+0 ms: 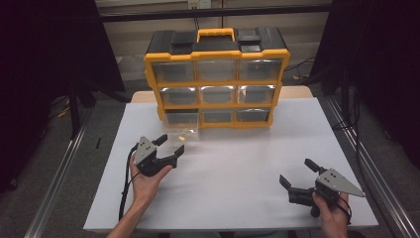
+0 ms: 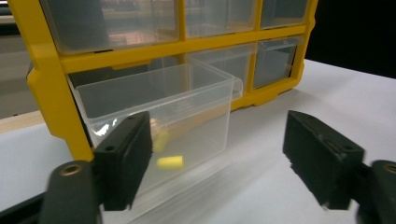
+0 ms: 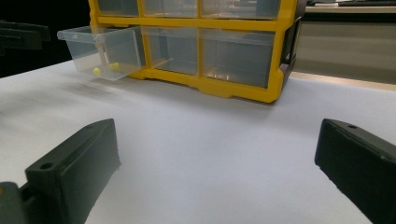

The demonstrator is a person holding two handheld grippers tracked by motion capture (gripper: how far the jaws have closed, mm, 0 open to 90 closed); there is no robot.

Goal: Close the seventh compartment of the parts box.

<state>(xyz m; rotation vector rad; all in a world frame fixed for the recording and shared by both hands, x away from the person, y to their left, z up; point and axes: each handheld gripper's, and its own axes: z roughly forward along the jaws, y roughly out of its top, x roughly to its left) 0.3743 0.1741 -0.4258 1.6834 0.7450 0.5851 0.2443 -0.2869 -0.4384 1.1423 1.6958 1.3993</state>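
Observation:
A yellow and black drawer cabinet (image 1: 216,74) stands at the back of the white table (image 1: 233,168). Its bottom-left clear drawer (image 1: 181,131) (image 2: 159,107) (image 3: 100,51) is pulled out, and two small yellow pieces (image 2: 170,162) (image 3: 96,71) lie inside it. My left gripper (image 1: 172,144) (image 2: 217,140) is open right in front of that drawer, jaws pointing at its front wall and pressing on nothing. My right gripper (image 1: 296,171) (image 3: 217,144) rests open near the table's front right, with bare table between its jaws.
The cabinet's other clear drawers (image 1: 217,94) are pushed in. A yellow carry handle (image 1: 216,33) sits on top. Metal rails (image 1: 59,168) run along the floor on both sides of the table, and dark curtains (image 1: 44,59) hang at left and right.

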